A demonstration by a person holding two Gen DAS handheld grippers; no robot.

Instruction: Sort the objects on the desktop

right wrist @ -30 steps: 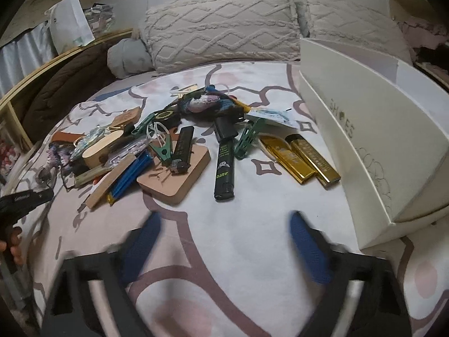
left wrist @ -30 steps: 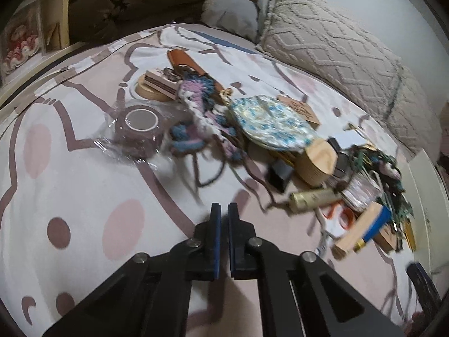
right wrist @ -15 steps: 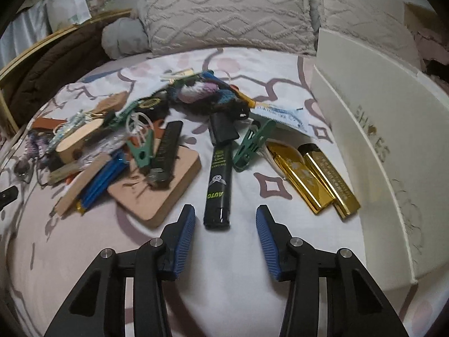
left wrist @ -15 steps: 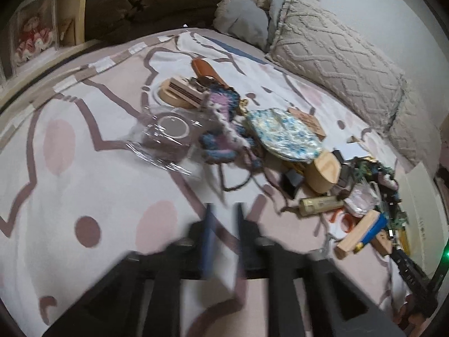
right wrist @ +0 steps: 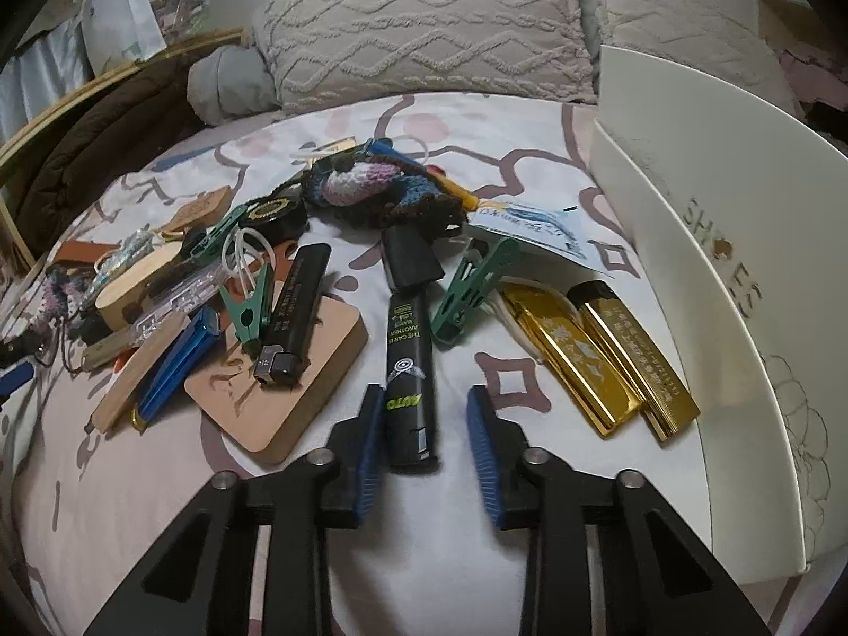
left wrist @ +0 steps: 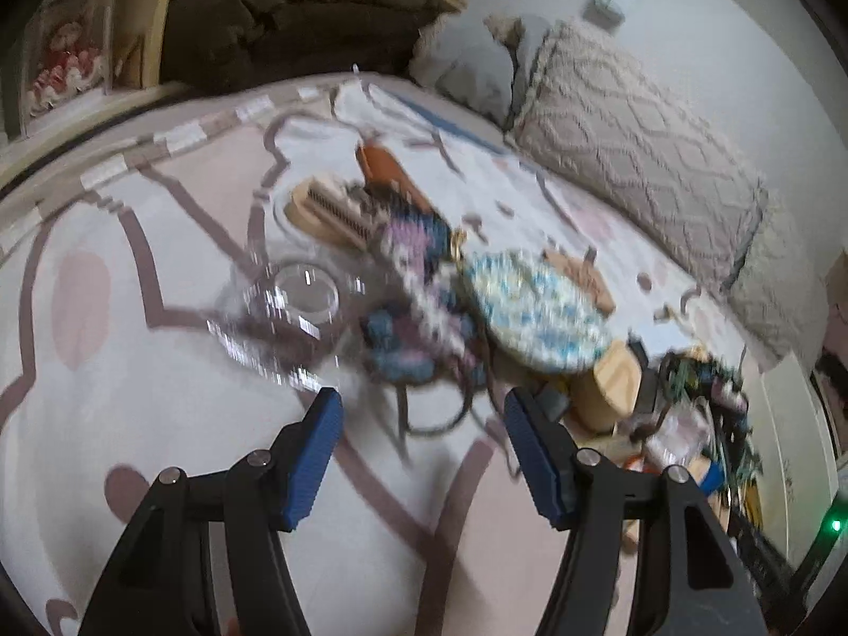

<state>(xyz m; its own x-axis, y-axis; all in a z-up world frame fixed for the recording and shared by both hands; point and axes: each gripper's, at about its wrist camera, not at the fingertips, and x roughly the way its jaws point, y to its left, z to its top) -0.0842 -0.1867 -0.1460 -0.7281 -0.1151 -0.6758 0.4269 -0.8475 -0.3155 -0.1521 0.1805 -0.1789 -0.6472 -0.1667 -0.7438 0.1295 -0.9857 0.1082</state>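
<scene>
My right gripper [right wrist: 425, 426] is open, its blue pads on either side of the near end of a black "AUTO" tube [right wrist: 408, 365] lying on the bedspread. Left of it a black lighter [right wrist: 291, 312] rests on a tan wooden coaster [right wrist: 286, 392]. Two gold cases [right wrist: 593, 355] lie to the right, and green clips [right wrist: 471, 286] and a crocheted pouch [right wrist: 371, 188] behind. My left gripper [left wrist: 421, 426] is open and empty above the bedspread, short of a crocheted cord [left wrist: 418, 318], a clear plastic packet [left wrist: 286, 312] and a floral pouch [left wrist: 535, 307]. The left wrist view is blurred.
A white "SHOES" box [right wrist: 715, 286] stands open at the right. Knitted pillows [right wrist: 424, 37] line the back. A brown quilt [left wrist: 286, 16] and a wooden bed frame [left wrist: 159, 16] lie at the left. More clutter, wooden blocks [left wrist: 615, 387] and blue sticks [right wrist: 180, 360], fills the pile.
My left gripper has opened from shut and moved forward towards the cord. My right gripper has narrowed and moved in around the end of the black tube.
</scene>
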